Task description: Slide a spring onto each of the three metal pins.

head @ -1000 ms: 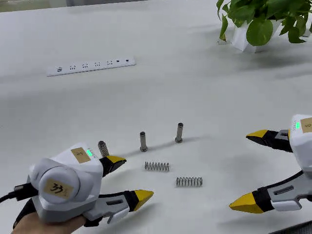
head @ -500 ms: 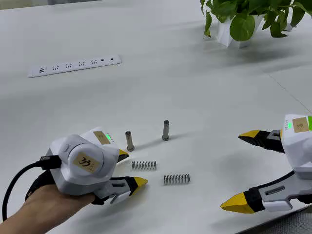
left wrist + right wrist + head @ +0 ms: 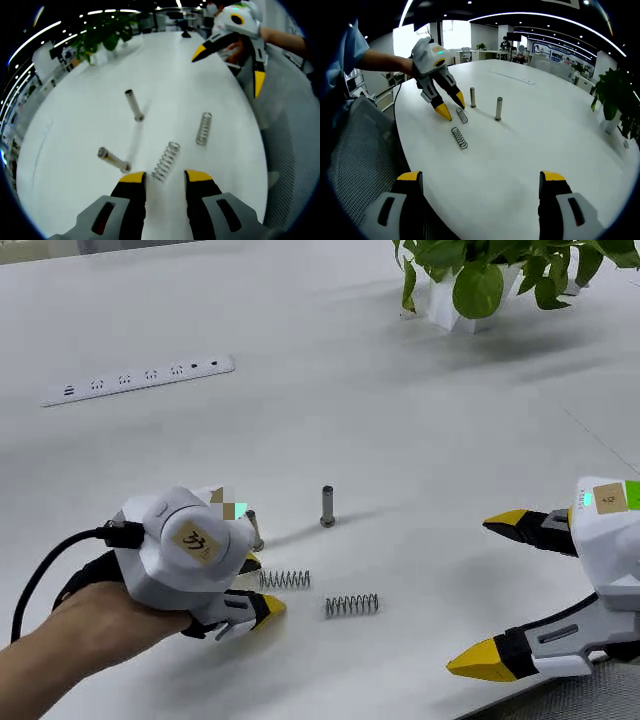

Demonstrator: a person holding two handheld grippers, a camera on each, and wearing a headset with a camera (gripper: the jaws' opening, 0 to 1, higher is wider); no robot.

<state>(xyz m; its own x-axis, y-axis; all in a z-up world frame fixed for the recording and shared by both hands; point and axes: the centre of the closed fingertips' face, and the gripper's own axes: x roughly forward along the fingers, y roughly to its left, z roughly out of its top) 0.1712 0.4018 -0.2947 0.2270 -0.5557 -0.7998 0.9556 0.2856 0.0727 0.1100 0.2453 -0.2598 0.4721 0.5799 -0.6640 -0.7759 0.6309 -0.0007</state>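
Two bare steel pins stand upright on the white table: one point(image 3: 327, 506) in the middle, one point(image 3: 254, 529) half hidden behind my left gripper point(image 3: 262, 584). Two loose springs lie in front of them, the left spring point(image 3: 285, 579) and the right spring point(image 3: 352, 605). My left gripper is open and low over the table, its yellow tips on either side of the left spring's near end point(image 3: 165, 161). In the left gripper view I see both pins point(image 3: 133, 105) point(image 3: 113, 160) and the other spring point(image 3: 203, 128). My right gripper point(image 3: 488, 590) hangs wide open, well right of the springs, holding nothing.
A white power strip point(image 3: 140, 379) lies at the back left, and a potted plant point(image 3: 480, 280) stands at the back right. The table's front edge point(image 3: 590, 695) runs just under my right gripper. A mesh chair point(image 3: 355, 165) stands beside the table.
My left gripper has moved right and down to the left spring, and its jaws have narrowed. It now covers the spring-bearing pin seen a second ago. The head camera has shifted.
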